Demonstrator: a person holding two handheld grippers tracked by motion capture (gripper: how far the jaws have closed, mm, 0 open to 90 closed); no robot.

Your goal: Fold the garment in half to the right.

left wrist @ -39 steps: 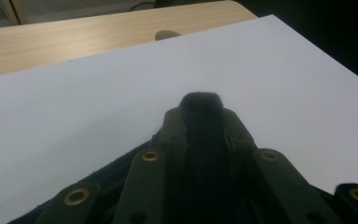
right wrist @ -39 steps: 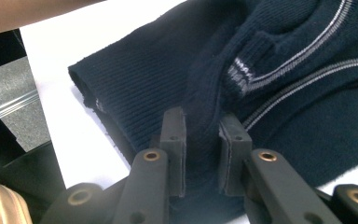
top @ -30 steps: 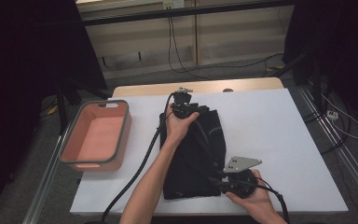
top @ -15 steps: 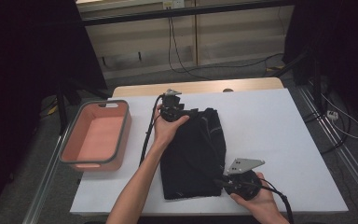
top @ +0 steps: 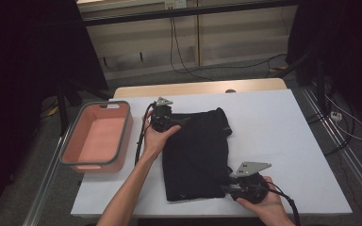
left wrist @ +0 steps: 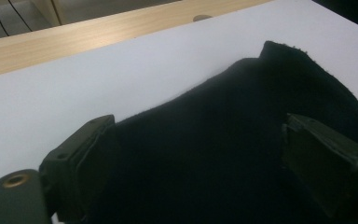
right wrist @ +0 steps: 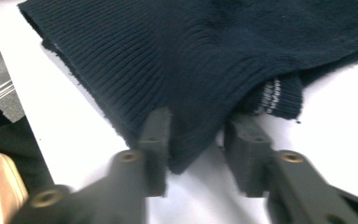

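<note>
Folding the dark sweater: both corners being let go.

We would draw both grippers straight back off the folded dark knit sweater (top: 195,155), low and level, so no layer drags; it lies mid-table on the white sheet (top: 283,136), ribbed hem nearest us. Left gripper (top: 161,117), jaws just opened wide, straddles the far corner without pinching. Right gripper (right wrist: 196,140), jaws just parting, fabric loose between them. Pink bin (top: 96,139) sits left.
</note>
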